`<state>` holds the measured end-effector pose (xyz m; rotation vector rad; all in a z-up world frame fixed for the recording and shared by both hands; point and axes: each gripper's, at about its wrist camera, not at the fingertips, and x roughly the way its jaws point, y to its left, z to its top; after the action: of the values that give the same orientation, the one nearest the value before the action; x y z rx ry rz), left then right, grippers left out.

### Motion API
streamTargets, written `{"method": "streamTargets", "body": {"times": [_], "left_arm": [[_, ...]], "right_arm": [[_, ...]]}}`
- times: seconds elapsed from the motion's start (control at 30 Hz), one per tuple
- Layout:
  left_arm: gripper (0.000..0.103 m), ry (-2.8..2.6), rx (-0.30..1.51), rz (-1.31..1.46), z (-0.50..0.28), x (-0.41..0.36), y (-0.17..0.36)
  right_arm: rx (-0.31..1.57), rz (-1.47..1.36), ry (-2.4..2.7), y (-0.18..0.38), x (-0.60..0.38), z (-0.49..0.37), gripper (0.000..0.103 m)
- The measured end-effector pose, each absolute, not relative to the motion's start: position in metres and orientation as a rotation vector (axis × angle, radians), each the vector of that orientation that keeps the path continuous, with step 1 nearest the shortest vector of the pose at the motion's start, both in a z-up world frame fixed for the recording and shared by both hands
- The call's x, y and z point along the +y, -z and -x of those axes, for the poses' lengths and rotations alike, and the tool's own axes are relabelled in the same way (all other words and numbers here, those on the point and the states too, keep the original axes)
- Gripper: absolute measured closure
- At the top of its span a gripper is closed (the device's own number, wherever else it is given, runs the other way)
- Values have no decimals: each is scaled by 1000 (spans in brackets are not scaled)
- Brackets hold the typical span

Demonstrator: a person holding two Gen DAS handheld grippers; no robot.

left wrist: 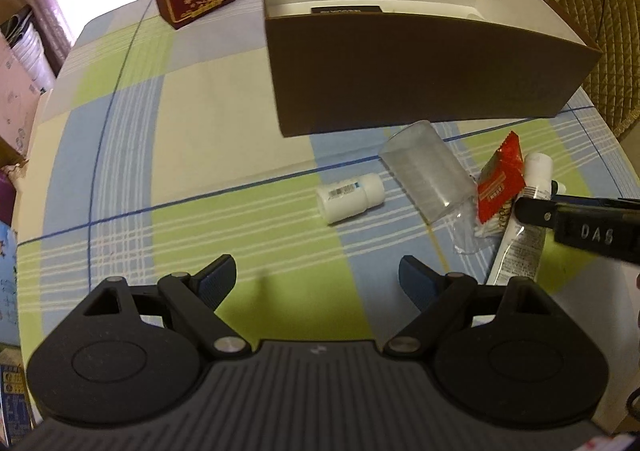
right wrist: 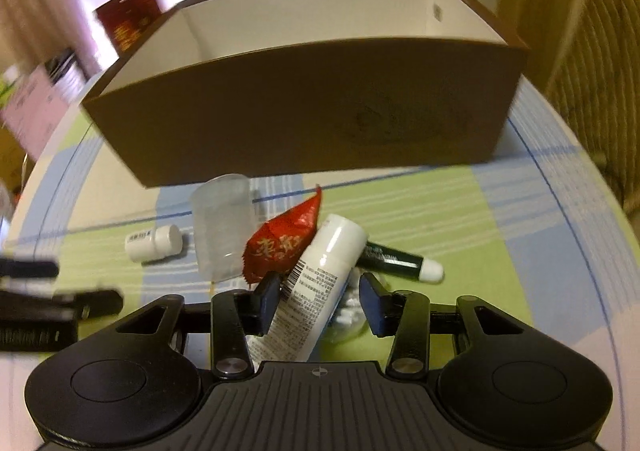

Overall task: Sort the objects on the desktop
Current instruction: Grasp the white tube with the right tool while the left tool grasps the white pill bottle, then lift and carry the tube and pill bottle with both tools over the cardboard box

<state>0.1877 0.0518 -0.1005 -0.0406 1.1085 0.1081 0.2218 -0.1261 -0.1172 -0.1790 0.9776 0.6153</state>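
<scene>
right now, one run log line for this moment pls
task: sort desktop objects | left gripper: open, empty, over tablecloth | right gripper: open, straddling white tube | box: behind pile

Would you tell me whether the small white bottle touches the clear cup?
Apart: the left wrist view shows tablecloth between the small white bottle and the clear cup.

Backlit glare — motion blur (fisheye-warped)
</scene>
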Motion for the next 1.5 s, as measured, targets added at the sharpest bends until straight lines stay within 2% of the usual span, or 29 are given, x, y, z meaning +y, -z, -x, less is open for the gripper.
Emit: {"method": "streamTargets", "body": {"times": [0.2, 0.47, 0.67, 0.77, 0.93, 1.5], "left_arm": [[18, -80, 1106, 10, -204, 50, 111], [26, -17, 1099, -35, -226, 44, 125], [27, -45, 1108, 73, -241, 49, 129], [35, -85, 1109, 115, -248, 51, 134], [57, -115, 1111, 153, -250, 55, 141], [57, -8, 1128, 63, -179, 52, 136]], "right_arm": [[957, 249, -678, 118, -130, -218, 69], [1008, 208, -644, 113, -164, -230, 70], [1024, 175, -588, 108, -192, -242, 70], [1027, 163, -572, 105, -203, -246, 70], [1031, 154, -570, 103, -218, -250, 70], [1110, 209, -639, 109, -245, -239, 70]]}}
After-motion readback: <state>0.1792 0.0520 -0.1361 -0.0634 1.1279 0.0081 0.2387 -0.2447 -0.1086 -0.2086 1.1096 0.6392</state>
